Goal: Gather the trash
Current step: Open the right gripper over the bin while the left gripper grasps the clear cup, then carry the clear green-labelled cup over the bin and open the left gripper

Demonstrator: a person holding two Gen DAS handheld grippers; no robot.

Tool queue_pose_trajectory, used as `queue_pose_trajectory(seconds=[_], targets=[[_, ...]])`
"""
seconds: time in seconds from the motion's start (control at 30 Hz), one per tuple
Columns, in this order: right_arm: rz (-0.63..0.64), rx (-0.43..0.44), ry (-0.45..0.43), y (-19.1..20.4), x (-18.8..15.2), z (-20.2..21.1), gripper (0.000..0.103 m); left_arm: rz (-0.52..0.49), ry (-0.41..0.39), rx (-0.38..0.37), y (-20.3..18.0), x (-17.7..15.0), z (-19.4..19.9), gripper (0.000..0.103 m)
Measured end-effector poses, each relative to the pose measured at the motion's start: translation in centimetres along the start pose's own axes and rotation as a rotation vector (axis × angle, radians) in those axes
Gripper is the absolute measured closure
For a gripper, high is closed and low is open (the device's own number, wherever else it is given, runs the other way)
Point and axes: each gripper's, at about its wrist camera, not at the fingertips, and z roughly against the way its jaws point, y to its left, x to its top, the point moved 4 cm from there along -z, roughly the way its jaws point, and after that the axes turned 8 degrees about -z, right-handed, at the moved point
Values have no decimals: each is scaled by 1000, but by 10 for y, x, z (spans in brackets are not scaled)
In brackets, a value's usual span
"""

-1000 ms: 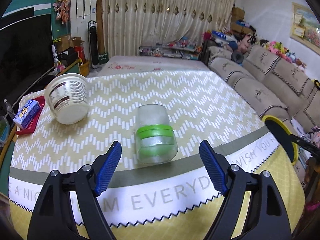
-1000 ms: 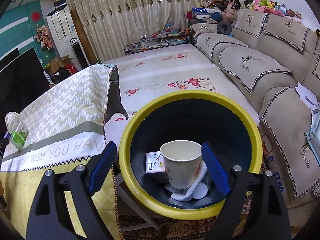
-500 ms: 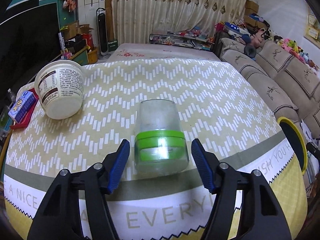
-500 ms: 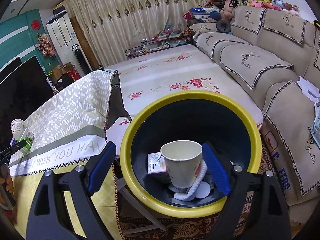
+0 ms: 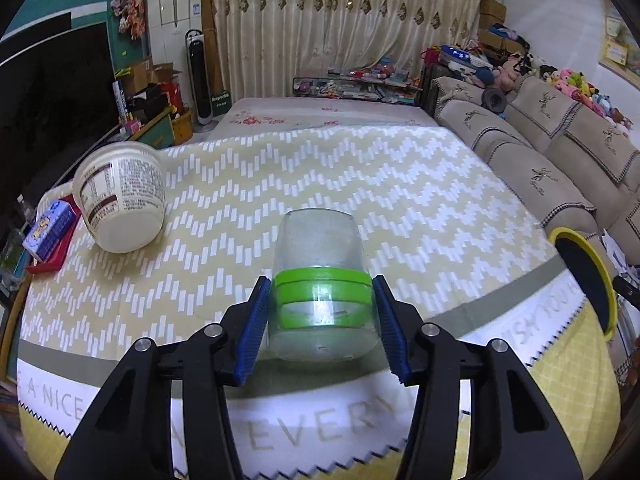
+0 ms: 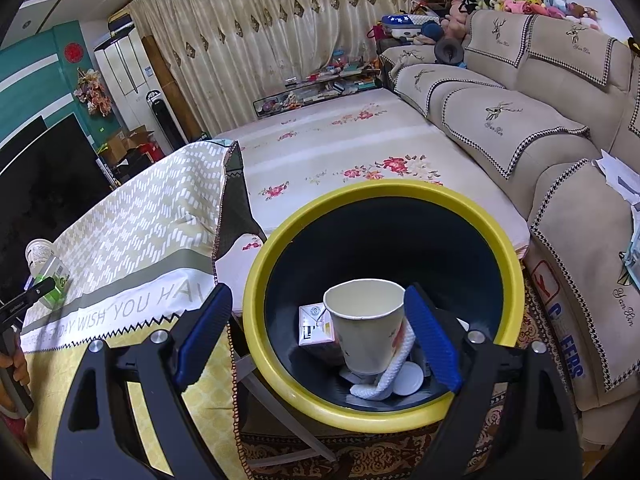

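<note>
Left gripper has just closed onto the green-banded clear jar; right gripper gapes over the bin holding a paper cup.

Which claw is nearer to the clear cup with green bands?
Left. The left claw has just been closing, its pads against the cup. The right claw is apart from it, open over the bin.

Two fisheye wrist views, each angled downward.
Left looks closely across the worktop; right looks into the bin; both share the worktop and bin.
</note>
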Motion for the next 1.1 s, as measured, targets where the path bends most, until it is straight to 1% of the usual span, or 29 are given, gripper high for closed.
queue_pose_trajectory(seconds=[0.13,0.23,0.37,0.5,0.6,0.77,0.83,0.97,1.1], targets=[[-5,6,-5,-3,1,4,20,-38,-39,-38,-21,6,26,52],[-10,8,-14,-6,2,9,20,-78,-80,-76,-44,14,49,52],[-31,9,-48,-17,7,22,20,-135,-128,-149,-88,28,76,52],[-45,-20,-92,-33,15,41,20,-207,-144,-237,-142,39,86,52],[-50,-47,-123,-45,19,53,20,-263,-147,-288,-185,49,83,52],[-59,-111,-165,-69,21,69,20,-338,-125,-368,-254,59,68,52],[-78,-113,-171,-79,22,73,20,-366,-110,-401,-280,61,61,52],[-114,-118,-183,-96,23,77,20,-410,-50,-481,-336,64,35,52],[-135,-118,-202,-105,25,86,20,-437,-17,-497,-372,65,13,52]])
